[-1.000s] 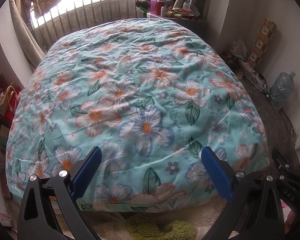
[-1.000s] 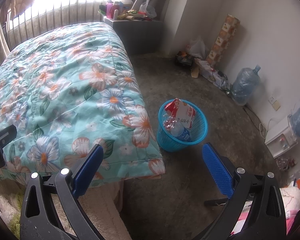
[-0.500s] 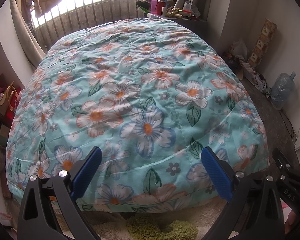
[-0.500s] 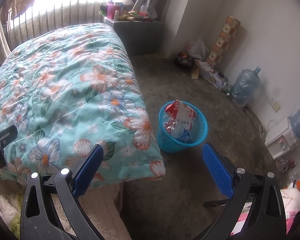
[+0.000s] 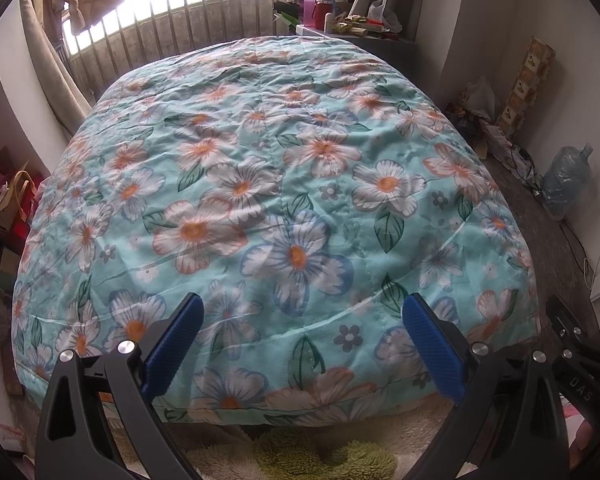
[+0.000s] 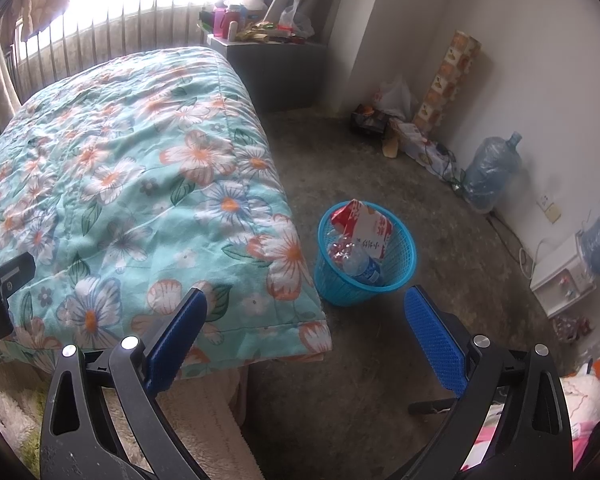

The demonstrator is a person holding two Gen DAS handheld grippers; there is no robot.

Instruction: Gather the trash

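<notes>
A blue mesh waste basket [image 6: 405, 248] stands on the floor beside the bed's right edge. In it are a red and white carton [image 6: 367, 226] and a clear plastic bottle [image 6: 360, 266]. My right gripper [image 6: 304, 334] is open and empty, held above the bed corner, nearer to me than the basket. My left gripper [image 5: 300, 338] is open and empty over the foot of the bed, whose floral quilt [image 5: 284, 200] has no loose trash showing on it.
A grey cabinet [image 6: 276, 68] with bottles and bags stands past the bed. Boxes and bags [image 6: 400, 132] and a big water jug [image 6: 492, 172] line the right wall. A white appliance [image 6: 564, 276] sits at the right. A shaggy rug [image 5: 320, 456] lies at the bed's foot.
Both views have shifted very slightly. Both grippers stay open and empty, and the basket's contents have not moved.
</notes>
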